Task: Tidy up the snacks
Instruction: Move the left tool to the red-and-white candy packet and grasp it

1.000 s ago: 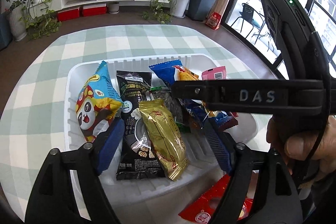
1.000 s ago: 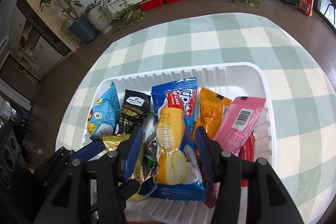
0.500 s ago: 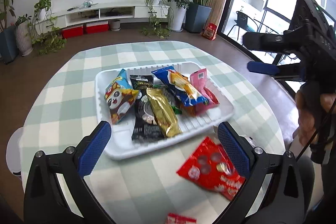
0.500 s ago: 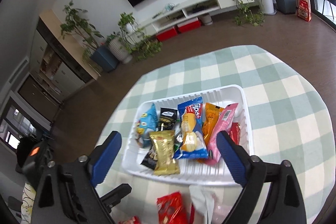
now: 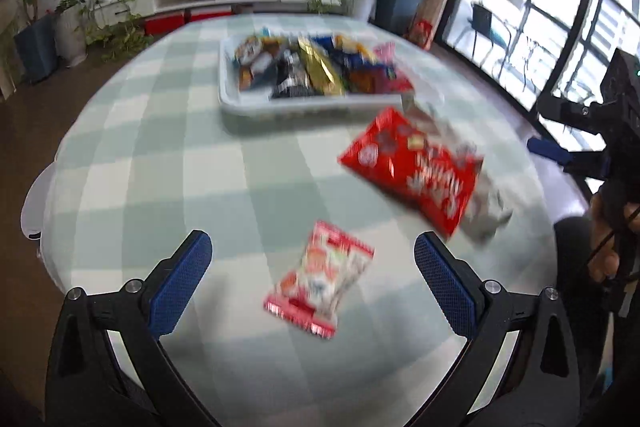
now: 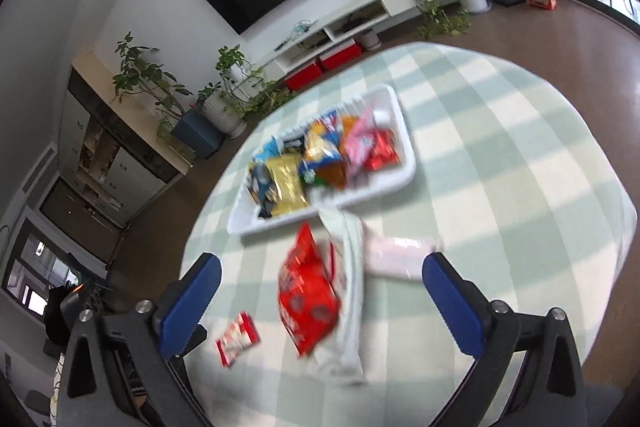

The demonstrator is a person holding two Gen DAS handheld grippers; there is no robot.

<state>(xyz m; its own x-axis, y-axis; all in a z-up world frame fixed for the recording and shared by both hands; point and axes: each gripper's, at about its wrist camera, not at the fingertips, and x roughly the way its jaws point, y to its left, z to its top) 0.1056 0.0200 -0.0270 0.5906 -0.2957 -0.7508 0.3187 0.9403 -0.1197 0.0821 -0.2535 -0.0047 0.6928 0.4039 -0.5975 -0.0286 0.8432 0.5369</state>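
Two grippers hang over the round table with the green-and-white checked cloth (image 5: pixel 168 155), and we take the white tray (image 5: pixel 240 107) as our landmark. Our left gripper (image 5: pixel 312 273) has its blue-padded fingers (image 5: pixel 180 281) spread as wide as they go, with nothing pressed between them. Our right gripper (image 6: pixel 322 301) is just finishing its opening, its pads (image 6: pixel 452 301) far apart and touching nothing.

Inside the tray lies a crowded row of snack packets: a gold packet (image 6: pixel 286 183) toward its near left, a blue one (image 6: pixel 322 147) in the middle, a pink one (image 6: pixel 360 141) and a small red one (image 6: pixel 382 153) at its right end. Motion blur hides their print.

On the cloth on the near side of the tray, just off its right corner, lies a large red bag (image 5: pixel 412 169), resting partly on a pale, crumpled wrapper (image 6: pixel 350 291). Nearer to us than the tray, and well apart from it, sits a small red-and-white packet (image 5: pixel 320 281), which in the left wrist view falls between the left fingers without touching them. In the same view a hand (image 5: pixel 610 227) grips the right tool at the far right.
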